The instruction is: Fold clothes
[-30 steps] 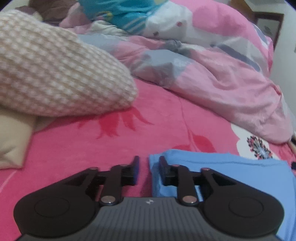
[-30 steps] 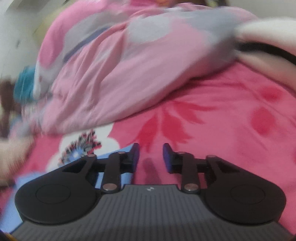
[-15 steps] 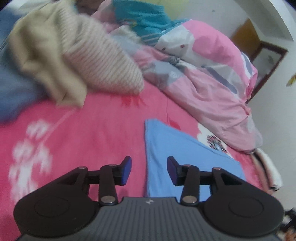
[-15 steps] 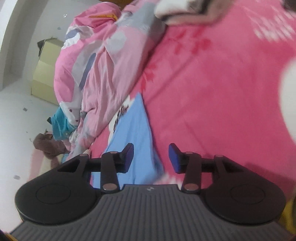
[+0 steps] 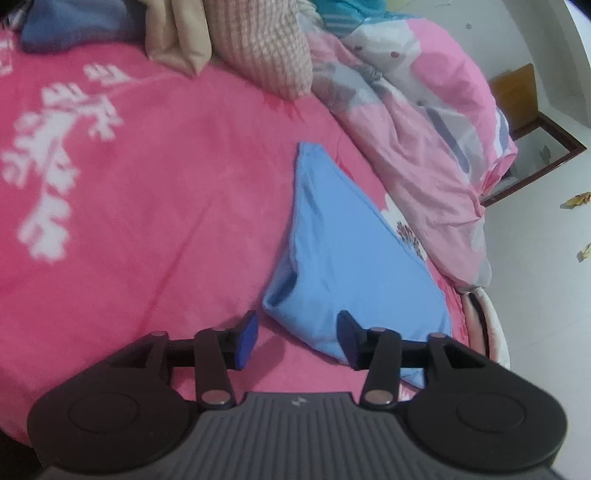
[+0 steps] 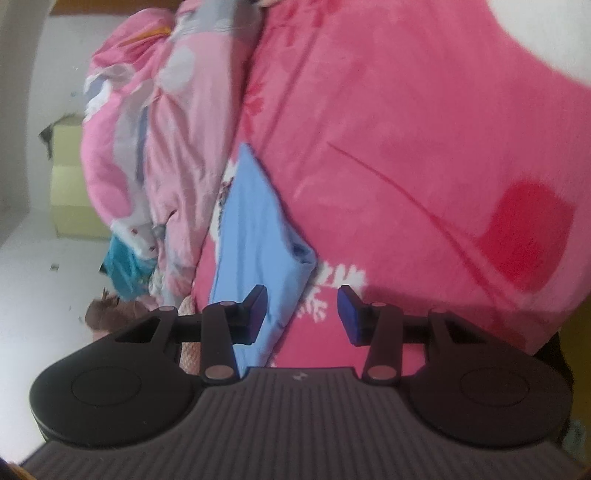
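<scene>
A folded light blue garment lies flat on the pink flowered bedspread, beside a rumpled pink quilt. My left gripper hovers open above the garment's near corner, nothing between its fingers. In the right wrist view the same blue garment runs from the middle down to the left finger. My right gripper stands open over the garment's edge and the bedspread, holding nothing.
A rumpled pink quilt lies along the bed's far side, close to the garment. A checked pillow, a beige cloth and a dark blue cloth pile at the head. A teal item and floor lie beyond.
Both grippers have pulled back and up from the blue garment and opened wider. The views tilted, and the whole folded garment now shows on the bedspread.
</scene>
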Available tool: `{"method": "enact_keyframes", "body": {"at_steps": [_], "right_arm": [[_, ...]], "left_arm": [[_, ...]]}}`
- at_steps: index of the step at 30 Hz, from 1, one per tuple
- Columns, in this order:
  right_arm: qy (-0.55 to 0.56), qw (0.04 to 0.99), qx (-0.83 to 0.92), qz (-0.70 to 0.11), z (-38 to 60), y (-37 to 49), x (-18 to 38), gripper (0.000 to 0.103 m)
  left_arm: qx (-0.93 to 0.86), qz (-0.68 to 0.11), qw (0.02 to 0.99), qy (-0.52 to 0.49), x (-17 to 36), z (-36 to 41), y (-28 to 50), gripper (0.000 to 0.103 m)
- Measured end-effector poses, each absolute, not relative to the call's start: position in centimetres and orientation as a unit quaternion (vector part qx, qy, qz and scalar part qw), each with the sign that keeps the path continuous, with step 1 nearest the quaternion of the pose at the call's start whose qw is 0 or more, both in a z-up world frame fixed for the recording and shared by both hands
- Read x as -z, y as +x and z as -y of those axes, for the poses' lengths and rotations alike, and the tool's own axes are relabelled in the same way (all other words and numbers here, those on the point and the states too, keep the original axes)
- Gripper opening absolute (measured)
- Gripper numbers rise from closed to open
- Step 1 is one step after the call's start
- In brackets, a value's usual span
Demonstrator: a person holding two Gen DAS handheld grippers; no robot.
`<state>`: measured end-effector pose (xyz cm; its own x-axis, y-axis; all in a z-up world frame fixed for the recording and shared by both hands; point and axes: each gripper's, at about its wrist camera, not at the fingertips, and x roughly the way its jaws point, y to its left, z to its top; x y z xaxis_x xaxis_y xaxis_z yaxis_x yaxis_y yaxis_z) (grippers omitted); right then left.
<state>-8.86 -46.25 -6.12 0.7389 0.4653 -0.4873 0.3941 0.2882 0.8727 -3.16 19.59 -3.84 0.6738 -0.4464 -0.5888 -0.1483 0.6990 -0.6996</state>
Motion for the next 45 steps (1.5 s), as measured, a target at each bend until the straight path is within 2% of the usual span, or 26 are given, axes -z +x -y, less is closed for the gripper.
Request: {"method": "enact_keyframes", "body": {"at_steps": [2, 4, 8, 11, 14, 18, 25, 29, 31, 32, 33, 34, 40, 45], "right_arm": [[0.603, 0.712, -0.014, -0.359, 46.0, -8.1, 6.8, 0.042], [0.608, 0.71, -0.008, -0.356, 45.9, -7.3, 7.4, 0.042], [0.616, 0.709, -0.008, -0.345, 45.4, -5.7, 8.1, 0.041], [0.606, 0.719, -0.016, -0.339, 45.1, -5.0, 8.2, 0.037], [0.581, 0.742, -0.021, -0.334, 45.2, -4.9, 7.5, 0.033], [0.534, 0.782, -0.028, -0.321, 45.5, -5.1, 6.0, 0.035], [0.389, 0.852, -0.139, -0.322, 45.9, -3.3, 5.5, 0.04], [0.332, 0.856, -0.211, -0.335, 45.6, -2.0, 6.3, 0.04], [0.326, 0.857, -0.234, -0.325, 46.1, -1.9, 6.3, 0.037], [0.323, 0.856, -0.245, -0.32, 46.3, -1.9, 6.3, 0.028], [0.32, 0.856, -0.256, -0.314, 46.5, -1.9, 6.3, 0.006], [0.317, 0.856, -0.267, -0.309, 46.8, -1.8, 6.4, 0.003], [0.299, 0.851, -0.333, -0.274, 48.2, -1.7, 6.5, 0.002], [0.31, 0.842, -0.332, -0.292, 48.8, -1.3, 8.5, 0.002]], "left_arm": [[0.094, -0.392, 0.833, -0.378, 4.3, -18.9, -2.7, 0.05], [0.09, -0.39, 0.837, -0.373, 4.5, -18.3, -2.1, 0.043], [0.07, -0.387, 0.839, -0.377, 4.9, -18.1, -1.5, 0.013], [0.057, -0.386, 0.834, -0.39, 5.4, -18.4, -1.2, 0.006], [0.055, -0.385, 0.83, -0.399, 5.7, -18.6, -1.1, 0.005], [0.052, -0.386, 0.83, -0.398, 5.9, -18.8, -1.0, 0.005], [0.046, -0.389, 0.829, -0.399, 6.0, -18.9, -0.4, 0.005], [0.035, -0.39, 0.823, -0.411, 6.3, -19.1, 0.0, 0.004], [0.027, -0.391, 0.821, -0.414, 6.3, -19.0, 0.2, 0.004], [0.023, -0.392, 0.822, -0.413, 6.2, -18.9, 0.3, 0.004], [0.02, -0.392, 0.823, -0.41, 6.2, -18.7, 0.4, 0.004], [0.017, -0.393, 0.824, -0.408, 6.1, -18.6, 0.4, 0.004], [0.014, -0.396, 0.819, -0.414, 6.1, -18.8, 0.6, 0.004], [0.02, -0.403, 0.817, -0.413, 6.1, -19.1, 0.8, 0.004]]}}
